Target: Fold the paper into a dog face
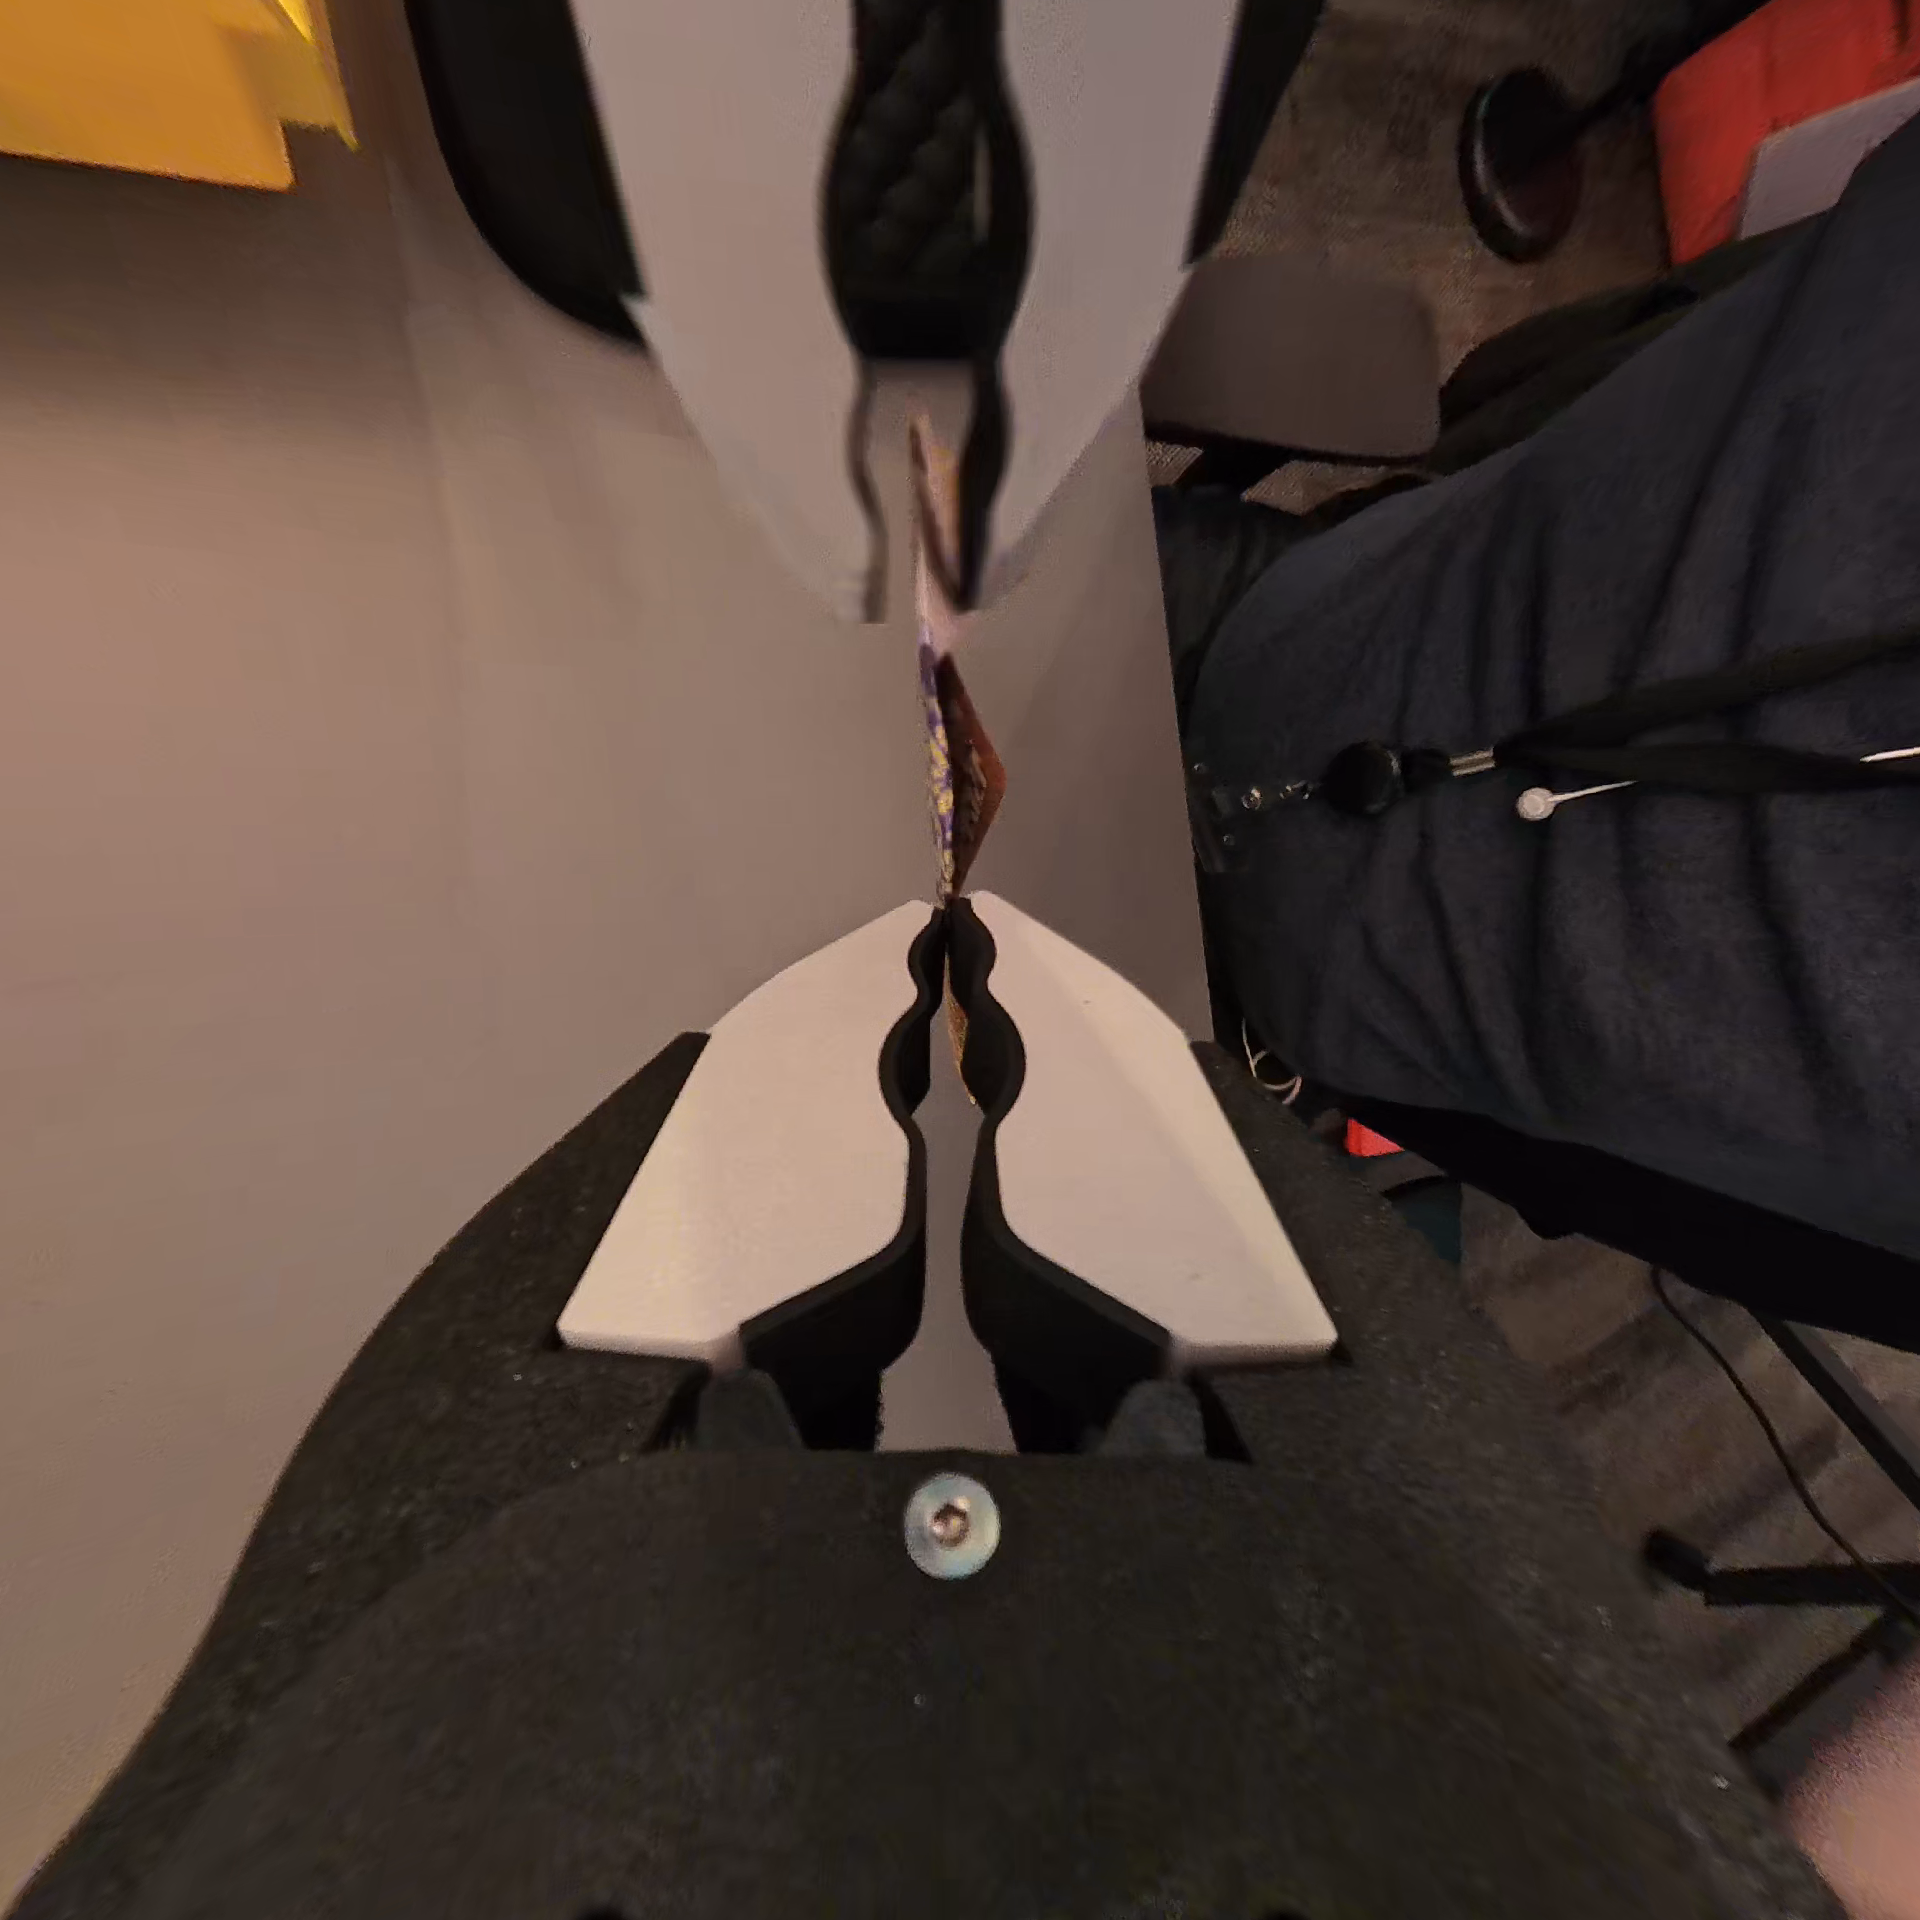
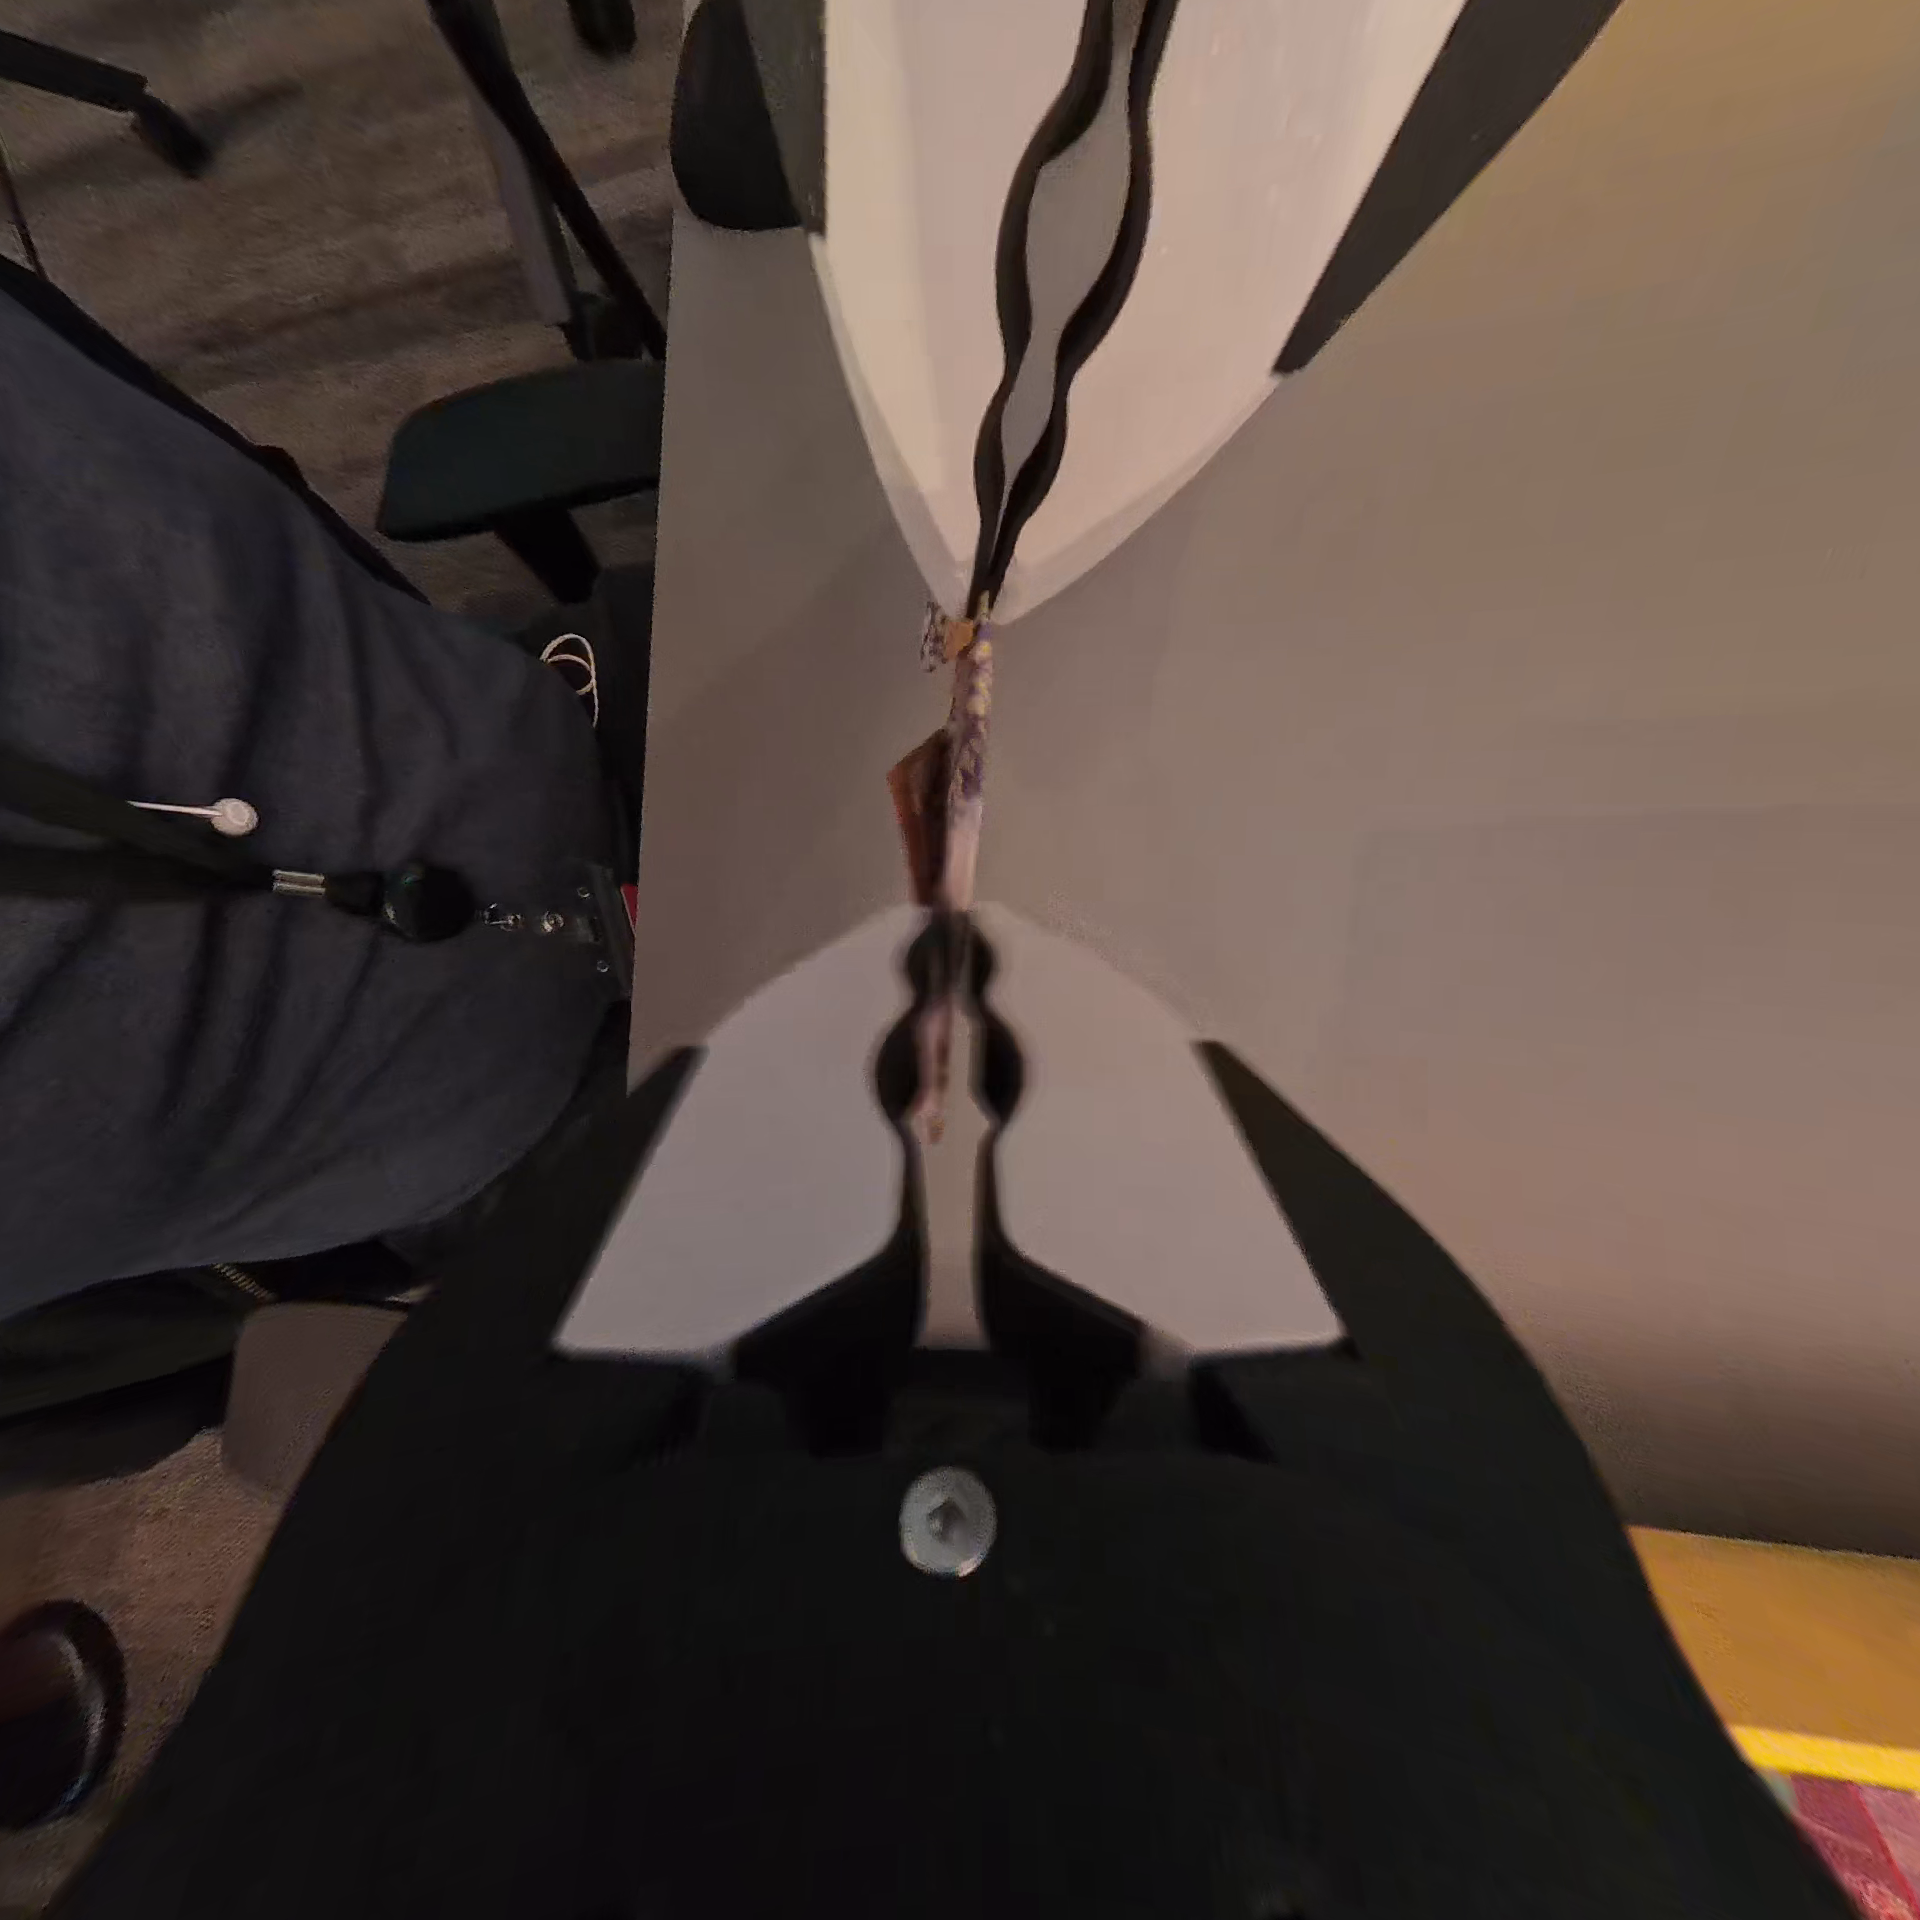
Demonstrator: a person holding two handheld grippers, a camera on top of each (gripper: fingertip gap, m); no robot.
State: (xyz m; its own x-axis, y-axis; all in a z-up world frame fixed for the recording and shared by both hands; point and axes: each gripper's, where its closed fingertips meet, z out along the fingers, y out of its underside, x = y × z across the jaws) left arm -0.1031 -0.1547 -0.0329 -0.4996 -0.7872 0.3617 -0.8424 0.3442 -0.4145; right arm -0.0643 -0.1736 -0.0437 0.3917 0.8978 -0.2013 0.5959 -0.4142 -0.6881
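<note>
A small folded patterned paper (image 1: 951, 769), purple, gold and brown, hangs edge-on between my two grippers above the grey table (image 1: 416, 727). My left gripper (image 1: 948, 914) is shut on one end of the paper. My right gripper (image 1: 930, 608) faces it from the far side and pinches the other end. In the right wrist view the same paper (image 2: 956, 800) runs from my right gripper (image 2: 940, 920) to the left gripper (image 2: 982, 618) opposite. Both hold it taut, with a brown flap sticking out sideways.
A person in dark blue clothing (image 1: 1610, 831) with a black lanyard sits at the table edge. Yellow paper sheets (image 1: 156, 83) lie on the table, also in the right wrist view (image 2: 1787, 1642). Office chairs (image 2: 520, 447) stand on the carpet. Tip to tip, the grippers are about 5 cm apart.
</note>
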